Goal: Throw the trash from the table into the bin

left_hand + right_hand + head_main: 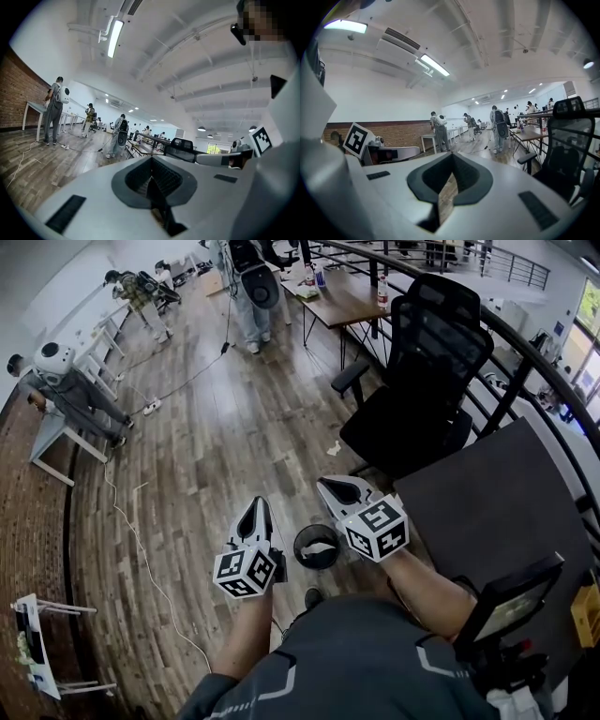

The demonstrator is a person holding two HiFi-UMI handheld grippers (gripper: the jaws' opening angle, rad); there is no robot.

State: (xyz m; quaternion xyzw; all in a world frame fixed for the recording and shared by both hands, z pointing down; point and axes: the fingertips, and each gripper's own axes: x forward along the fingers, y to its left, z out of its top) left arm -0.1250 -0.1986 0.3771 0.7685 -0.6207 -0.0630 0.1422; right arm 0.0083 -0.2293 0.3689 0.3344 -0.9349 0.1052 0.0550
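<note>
**A:** Status on the bin job?

**B:** Looks close to done. The left claw (254, 512) is pinched fully closed with nothing in it. The right claw (330, 487) is the same: tips together, empty. Both are held about level, pointing away from the body.

**A:** Where's the bin?

**B:** The bin (297, 547) is on the floor, below and between the two claws. It sits nearer the right one, just left of its marker cube, mouth up.

**A:** Anything in it?

**B:** One pale piece of trash (319, 547) lies inside, near the bottom. Its long axis runs roughly across, from the left claw's side to the right's, and it lies flat. It's small in the head view, so I can't call which end leads.

**A:** And the table?

**B:** The table (487, 512) is off to the right of the right claw. The dark top I can see carries no trash, but its far edge is cut off by the frame.

**A:** What's left to do?

**B:** Maybe one item. A white scrap (334, 448) lies on the floor ahead of the right claw's tips, by the chair (422, 399) base and well apart from the bin. It isn't on the table, so strictly it may not count. If it does, that's one more pick and drop. Otherwise I judge the task finished.
</note>
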